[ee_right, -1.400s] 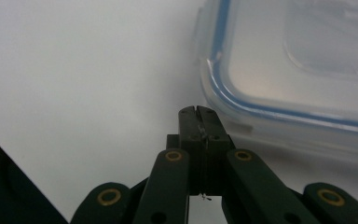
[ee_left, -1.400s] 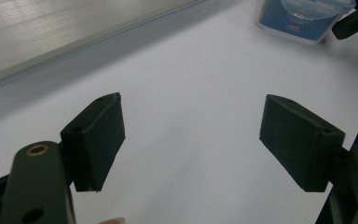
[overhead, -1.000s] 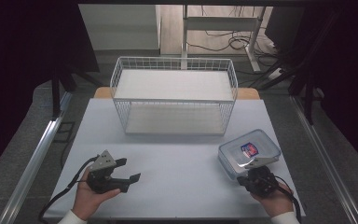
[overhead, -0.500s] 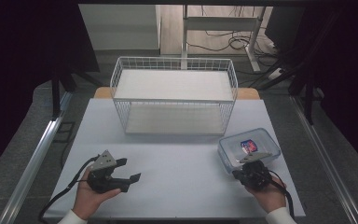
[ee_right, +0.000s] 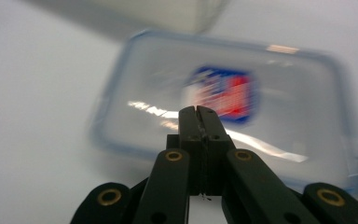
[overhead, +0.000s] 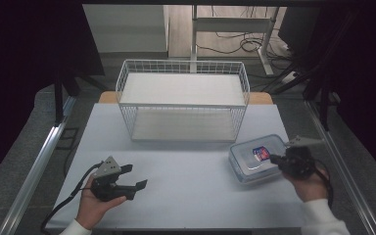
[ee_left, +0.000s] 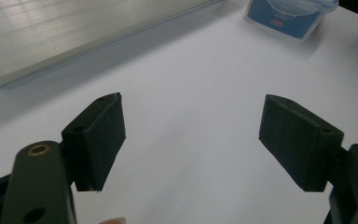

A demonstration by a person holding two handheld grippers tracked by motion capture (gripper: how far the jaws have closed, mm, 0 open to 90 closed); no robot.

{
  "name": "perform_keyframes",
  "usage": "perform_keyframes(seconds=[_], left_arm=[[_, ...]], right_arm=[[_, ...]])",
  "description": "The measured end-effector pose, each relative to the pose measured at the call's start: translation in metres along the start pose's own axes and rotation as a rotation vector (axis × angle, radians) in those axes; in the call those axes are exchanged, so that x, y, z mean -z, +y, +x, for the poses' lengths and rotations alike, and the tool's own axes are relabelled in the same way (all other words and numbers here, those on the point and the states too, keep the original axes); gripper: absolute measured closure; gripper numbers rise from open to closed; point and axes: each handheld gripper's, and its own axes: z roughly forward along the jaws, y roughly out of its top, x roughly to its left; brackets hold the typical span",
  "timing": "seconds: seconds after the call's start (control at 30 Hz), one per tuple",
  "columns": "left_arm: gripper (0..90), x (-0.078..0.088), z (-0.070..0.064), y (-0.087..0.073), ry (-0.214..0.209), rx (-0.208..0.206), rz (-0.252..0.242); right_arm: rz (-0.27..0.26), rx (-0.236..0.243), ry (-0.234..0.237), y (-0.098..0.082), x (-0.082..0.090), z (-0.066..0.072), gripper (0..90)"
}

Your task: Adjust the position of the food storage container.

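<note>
**benchrat:** Two grippers in play. The right gripper has its jaws clenched flat together on nothing, hovering over the clear lidded food container that sits on the tabletop near its right edge, in front of the white wire basket.

**tupperfan:** And the left gripper?

**benchrat:** Parked low at the near left, well apart from the container, jaws spread wide with nothing between them.

**tupperfan:** My worry: closed jaws poking that slick lid could just shove the container sideways toward the table edge.

**benchrat:** Yep, or they skate off the lid, since nothing is bracing the box.
</note>
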Motion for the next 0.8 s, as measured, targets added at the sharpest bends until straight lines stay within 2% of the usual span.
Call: perform_keyframes(seconds=[0.03,0.1,0.17,0.2,0.27,0.3,0.33,0.37,0.43,0.47,0.5,0.53,0.6,0.7,0.77,0.8], left_arm=[[22.4,0.0,0.0,0.0,-0.001,-0.001,0.002],[22.3,-0.001,0.0,0.0,-0.003,-0.002,0.007],[22.3,-0.001,0.0,-0.001,-0.004,-0.003,0.01],[22.3,-0.001,-0.001,0.0,-0.006,-0.001,0.009],[22.3,-0.002,-0.001,0.0,-0.014,0.004,0.005],[22.2,-0.002,-0.001,-0.001,-0.014,0.003,0.008],[22.2,-0.002,-0.001,-0.001,-0.014,0.003,0.008],[22.1,-0.003,-0.001,-0.001,-0.011,-0.002,0.014],[22.1,-0.003,0.0,-0.001,-0.006,-0.005,0.018],[22.1,-0.003,0.0,-0.001,-0.006,-0.005,0.018],[22.1,-0.004,0.0,-0.001,-0.004,-0.006,0.019],[22.1,-0.004,0.0,-0.001,-0.002,-0.008,0.019],[22.4,-0.004,-0.001,-0.002,-0.002,-0.009,0.014],[22.5,-0.004,-0.002,-0.002,-0.006,-0.004,0.009],[22.6,-0.004,-0.001,-0.002,-0.007,-0.002,0.007],[22.6,-0.004,-0.001,-0.001,-0.01,0.001,0.006]], right_arm=[[0.0,0.0,0.0,0.0,0.0,0.0,88.7],[-0.002,-0.014,-0.049,0.009,-0.007,-0.021,88.7],[-0.029,-0.051,-0.066,0.016,-0.015,-0.046,88.7],[-0.025,-0.062,-0.09,0.019,-0.02,-0.055,88.7],[-0.006,-0.086,-0.114,0.022,-0.03,-0.072,88.7],[0.02,-0.111,-0.138,0.022,-0.041,-0.087,88.7],[0.02,-0.111,-0.138,0.022,-0.041,-0.087,88.7],[0.046,-0.123,-0.154,0.022,-0.05,-0.099,88.7],[0.083,-0.121,-0.156,0.021,-0.057,-0.106,88.7],[0.083,-0.121,-0.156,0.021,-0.057,-0.106,88.7],[0.113,-0.101,-0.163,0.02,-0.062,-0.109,88.7],[0.113,-0.101,-0.163,0.02,-0.062,-0.109,88.7],[0.133,-0.071,-0.149,0.018,-0.065,-0.11,88.7],[0.156,-0.061,-0.109,0.015,-0.068,-0.11,88.8],[0.153,-0.062,-0.106,0.014,-0.067,-0.109,88.9],[0.147,-0.071,-0.089,0.014,-0.066,-0.109,88.9]])
